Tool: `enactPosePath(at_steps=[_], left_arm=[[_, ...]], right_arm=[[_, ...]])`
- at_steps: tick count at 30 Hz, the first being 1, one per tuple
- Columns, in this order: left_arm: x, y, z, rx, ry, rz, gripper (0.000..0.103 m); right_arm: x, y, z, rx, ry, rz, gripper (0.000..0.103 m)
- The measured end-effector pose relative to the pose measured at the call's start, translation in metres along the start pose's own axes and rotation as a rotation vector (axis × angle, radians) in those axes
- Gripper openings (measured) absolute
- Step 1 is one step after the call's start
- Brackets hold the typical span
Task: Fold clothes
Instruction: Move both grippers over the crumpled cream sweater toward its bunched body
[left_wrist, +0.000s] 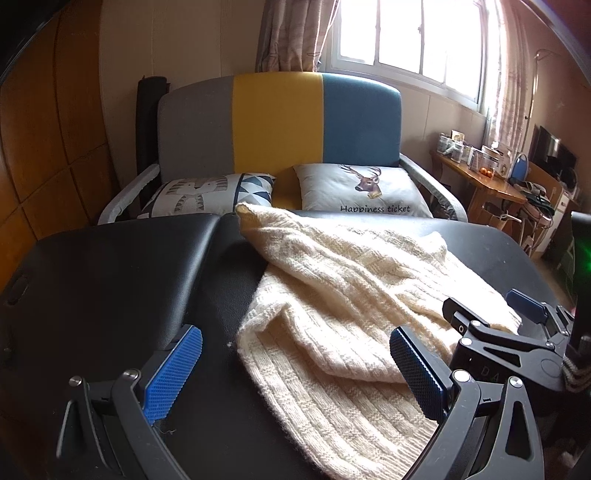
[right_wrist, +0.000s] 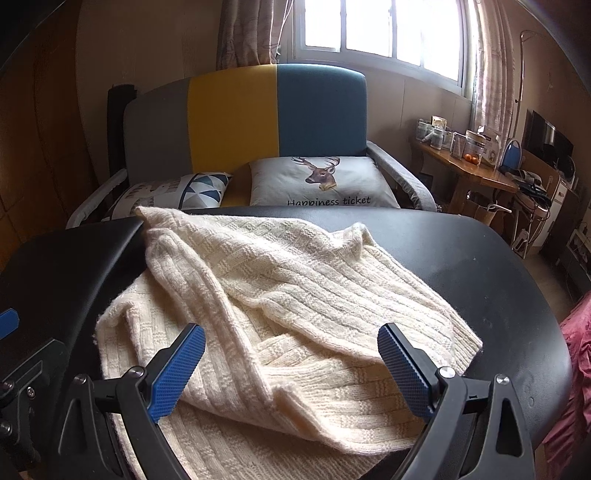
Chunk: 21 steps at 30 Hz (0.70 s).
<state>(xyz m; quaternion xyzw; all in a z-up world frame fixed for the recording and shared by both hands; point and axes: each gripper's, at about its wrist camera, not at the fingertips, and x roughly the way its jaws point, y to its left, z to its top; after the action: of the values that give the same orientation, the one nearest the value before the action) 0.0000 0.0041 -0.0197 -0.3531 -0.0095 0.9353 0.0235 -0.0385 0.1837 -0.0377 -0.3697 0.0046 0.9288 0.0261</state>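
Note:
A cream knitted sweater (left_wrist: 343, 295) (right_wrist: 280, 302) lies rumpled on a black padded table (left_wrist: 122, 266) (right_wrist: 491, 266), one sleeve stretched toward the far edge. My left gripper (left_wrist: 295, 373) hovers over its near left part, jaws wide, blue pads bare, the left pad above bare table. The right gripper (left_wrist: 480, 325) also shows at the right of the left wrist view, over the sweater's right edge. In its own view my right gripper (right_wrist: 291, 369) stands open above the sweater's near folds, touching nothing that I can see.
Behind the table stands a grey, yellow and blue sofa (left_wrist: 277, 122) with a deer cushion (right_wrist: 317, 181) and a patterned cushion (left_wrist: 207, 194). A cluttered wooden desk (right_wrist: 476, 170) sits at the right under a bright window. Red cloth (right_wrist: 572, 369) hangs at the right edge.

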Motion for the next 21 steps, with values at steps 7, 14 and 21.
enactPosePath(at_steps=[7,14,21], left_arm=[[0.011,0.01,-0.008,-0.045,0.064,-0.133,0.103],[0.02,0.026,-0.015,-0.103,0.115,-0.144,0.103],[0.021,0.028,-0.025,-0.064,0.136,-0.127,0.103]], right_arm=[[0.001,-0.001,-0.001,-0.023,0.001,-0.038,0.097],[0.002,0.003,-0.004,-0.046,0.002,-0.003,0.097],[0.016,-0.021,-0.016,0.042,0.147,0.268,0.097]])
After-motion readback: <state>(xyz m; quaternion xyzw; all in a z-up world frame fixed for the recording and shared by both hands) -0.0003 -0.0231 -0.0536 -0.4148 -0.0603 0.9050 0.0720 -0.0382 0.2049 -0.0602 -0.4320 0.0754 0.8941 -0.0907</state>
